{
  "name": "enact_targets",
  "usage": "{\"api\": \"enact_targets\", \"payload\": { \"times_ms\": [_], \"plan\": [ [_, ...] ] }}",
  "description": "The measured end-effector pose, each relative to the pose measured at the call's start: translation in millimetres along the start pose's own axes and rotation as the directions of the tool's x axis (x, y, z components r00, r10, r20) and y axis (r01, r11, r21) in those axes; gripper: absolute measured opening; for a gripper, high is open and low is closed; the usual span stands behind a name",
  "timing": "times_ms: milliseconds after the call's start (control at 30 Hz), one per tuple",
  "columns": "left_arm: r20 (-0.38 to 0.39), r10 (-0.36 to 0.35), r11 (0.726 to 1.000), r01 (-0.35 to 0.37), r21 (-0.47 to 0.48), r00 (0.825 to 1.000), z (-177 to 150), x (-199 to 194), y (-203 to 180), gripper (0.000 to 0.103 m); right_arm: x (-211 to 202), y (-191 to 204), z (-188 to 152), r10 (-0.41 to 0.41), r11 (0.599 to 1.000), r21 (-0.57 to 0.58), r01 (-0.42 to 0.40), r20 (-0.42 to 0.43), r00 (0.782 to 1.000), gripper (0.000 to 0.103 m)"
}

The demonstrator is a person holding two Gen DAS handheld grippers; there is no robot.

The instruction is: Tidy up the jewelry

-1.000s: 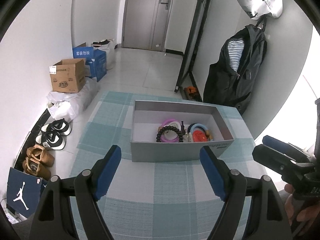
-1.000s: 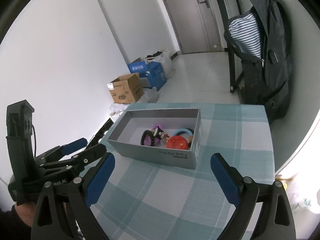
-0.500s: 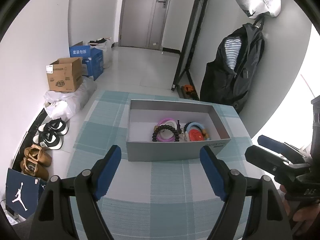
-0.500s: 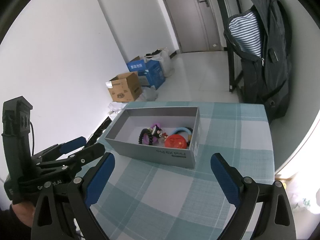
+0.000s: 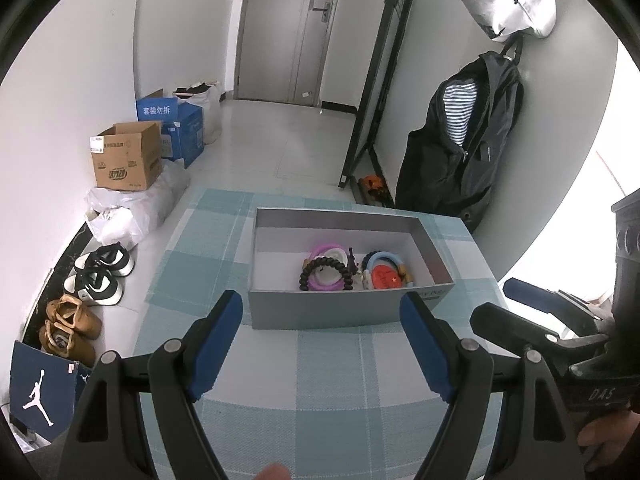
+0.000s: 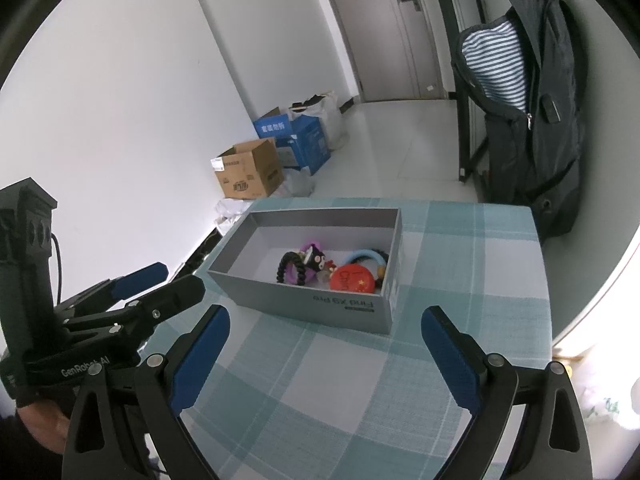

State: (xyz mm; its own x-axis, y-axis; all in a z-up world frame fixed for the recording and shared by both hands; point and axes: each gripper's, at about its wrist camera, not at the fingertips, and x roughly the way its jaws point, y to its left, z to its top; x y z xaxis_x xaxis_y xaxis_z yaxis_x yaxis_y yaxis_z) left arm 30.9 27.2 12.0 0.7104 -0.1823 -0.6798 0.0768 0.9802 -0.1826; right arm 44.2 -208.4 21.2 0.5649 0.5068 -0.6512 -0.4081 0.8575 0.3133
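Observation:
A grey open box (image 5: 320,312) (image 6: 320,304) stands on the checked tablecloth. In it lie a black bead bracelet (image 5: 326,270) (image 6: 290,268), a purple ring (image 5: 328,250), a light blue ring (image 5: 384,258) (image 6: 366,256) and a red round badge (image 5: 385,278) (image 6: 352,278). My left gripper (image 5: 322,340) is open and empty, just in front of the box. My right gripper (image 6: 324,354) is open and empty, in front of the box's near right corner. Each gripper shows in the other's view: the right gripper (image 5: 536,320), the left gripper (image 6: 160,288).
The table (image 5: 332,380) with teal checked cloth ends at its far edge behind the box. On the floor to the left are cardboard boxes (image 5: 126,158), plastic bags and shoes (image 5: 98,276). A black jacket (image 5: 460,152) hangs on the right wall.
Both grippers have drawn back and up a little from the box, so the box sits slightly farther off. Both stay open and empty.

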Motion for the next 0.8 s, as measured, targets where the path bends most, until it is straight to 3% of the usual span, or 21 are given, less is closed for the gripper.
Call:
{"api": "enact_targets", "payload": {
  "times_ms": [800],
  "plan": [
    [0.008,0.002,1.0,-0.002,0.0,1.0,0.2,0.7,3.1,0.077,-0.1,2.5,2.0,-0.006,1.0,-0.01,0.006,0.0,1.0,0.097]
  ]
}}
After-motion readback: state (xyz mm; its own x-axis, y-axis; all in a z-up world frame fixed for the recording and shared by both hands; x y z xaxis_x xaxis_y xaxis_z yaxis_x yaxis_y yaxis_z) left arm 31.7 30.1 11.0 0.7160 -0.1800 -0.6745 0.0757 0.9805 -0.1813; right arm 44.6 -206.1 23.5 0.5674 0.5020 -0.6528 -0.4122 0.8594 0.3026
